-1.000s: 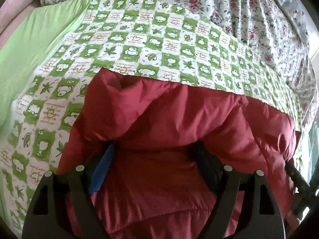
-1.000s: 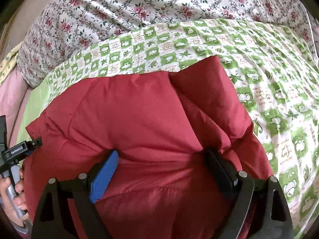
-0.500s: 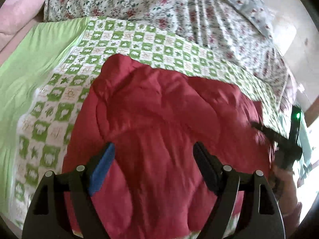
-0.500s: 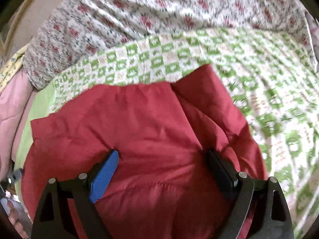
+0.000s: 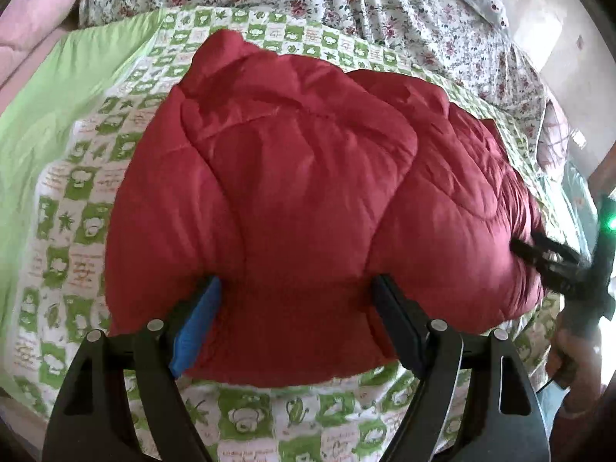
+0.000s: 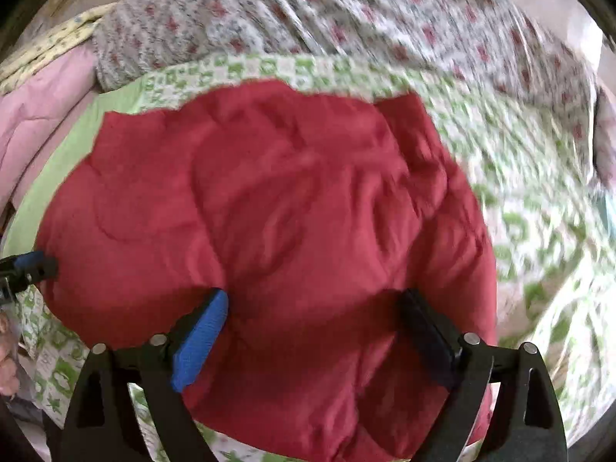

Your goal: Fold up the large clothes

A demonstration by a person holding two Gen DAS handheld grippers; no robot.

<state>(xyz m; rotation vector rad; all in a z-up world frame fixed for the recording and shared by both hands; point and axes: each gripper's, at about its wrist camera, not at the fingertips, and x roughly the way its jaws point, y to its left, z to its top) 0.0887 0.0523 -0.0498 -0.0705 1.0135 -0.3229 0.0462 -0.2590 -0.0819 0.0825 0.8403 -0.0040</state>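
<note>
Found red padded jacket (image 5: 308, 192) folded, long axis lying crosswise on checked green sheet (image 5: 77, 200). Left gripper (image 5: 296, 308) and right gripper (image 6: 315, 319) spread wide, pressed into near hem, gripping nothing.

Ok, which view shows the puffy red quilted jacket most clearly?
Left wrist: the puffy red quilted jacket is sharp, with seams visible and nearly its whole outline. The right wrist view is motion-blurred, its near edge cut off.
</note>
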